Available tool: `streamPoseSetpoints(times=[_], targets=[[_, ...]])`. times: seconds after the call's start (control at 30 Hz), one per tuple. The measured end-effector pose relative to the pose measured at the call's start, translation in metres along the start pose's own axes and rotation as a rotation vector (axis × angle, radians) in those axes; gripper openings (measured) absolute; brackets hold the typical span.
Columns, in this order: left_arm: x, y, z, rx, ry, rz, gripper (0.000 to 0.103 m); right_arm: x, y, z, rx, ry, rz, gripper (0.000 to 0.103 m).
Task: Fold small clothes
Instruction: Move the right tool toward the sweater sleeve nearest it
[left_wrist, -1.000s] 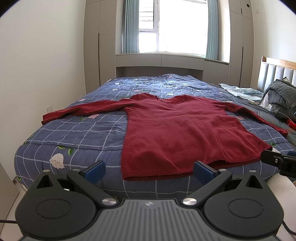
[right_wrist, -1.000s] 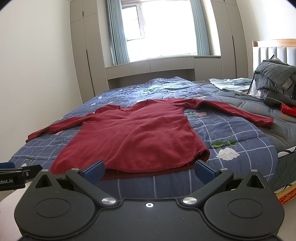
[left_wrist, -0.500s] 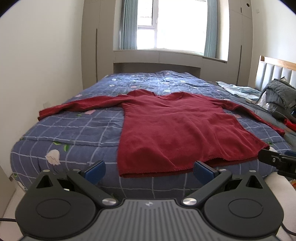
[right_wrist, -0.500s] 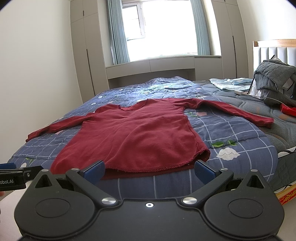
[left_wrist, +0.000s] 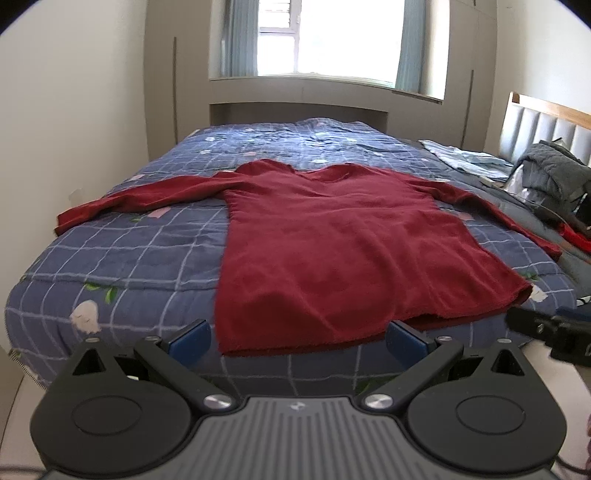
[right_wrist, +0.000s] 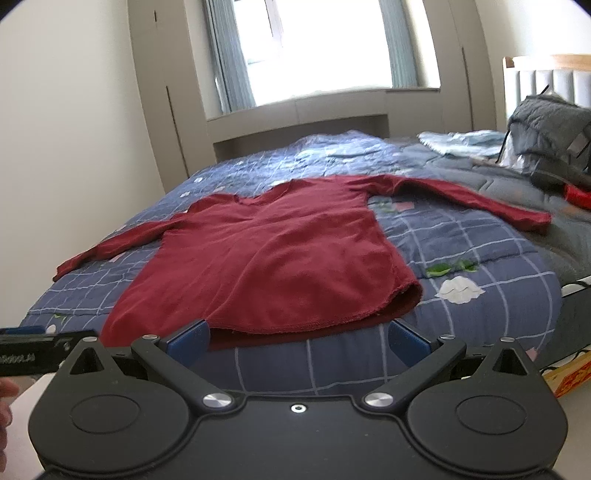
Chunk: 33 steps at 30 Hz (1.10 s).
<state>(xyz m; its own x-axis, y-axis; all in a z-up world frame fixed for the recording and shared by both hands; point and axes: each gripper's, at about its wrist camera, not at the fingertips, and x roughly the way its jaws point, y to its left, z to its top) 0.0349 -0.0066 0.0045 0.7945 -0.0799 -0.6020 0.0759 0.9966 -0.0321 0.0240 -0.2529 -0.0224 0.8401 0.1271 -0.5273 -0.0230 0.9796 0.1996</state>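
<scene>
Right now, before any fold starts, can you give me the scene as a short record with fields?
garment: red long-sleeved top, lying flat, both sleeves spread out
surface: blue checked quilt on the bed
left claw: open, empty, at the hem, apart from it
right claw: open, empty, at the hem
folding: not yet begun
other items: grey jacket by the headboard

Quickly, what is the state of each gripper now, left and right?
Left gripper: open, holding nothing, near the hem of the red shirt.
Right gripper: open, holding nothing, also near the hem.
</scene>
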Motion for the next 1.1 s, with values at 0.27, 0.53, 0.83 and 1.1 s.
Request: streamPoseSetpoints(times=[0.27,0.53,0.83,1.1], targets=[[0.019,-0.014,0.035,0.066,0.014,-0.034,0.103,0.018,-0.002,0.025,0.006,0.001,0.0,0.103],[0.058,-0.017,0.072,0.023,0.06,-0.045,0.103,0.053,-0.018,0.053,0.015,0.035,-0.056,0.103],[0.129,-0.009,0.113,-0.166,0.189,-0.149,0.103,0.101,-0.041,0.078,-0.026,0.101,-0.194,0.103],[0.179,-0.039,0.144,-0.131,0.175,-0.12,0.103,0.135,-0.068,0.095,-0.035,0.088,-0.252,0.103]])
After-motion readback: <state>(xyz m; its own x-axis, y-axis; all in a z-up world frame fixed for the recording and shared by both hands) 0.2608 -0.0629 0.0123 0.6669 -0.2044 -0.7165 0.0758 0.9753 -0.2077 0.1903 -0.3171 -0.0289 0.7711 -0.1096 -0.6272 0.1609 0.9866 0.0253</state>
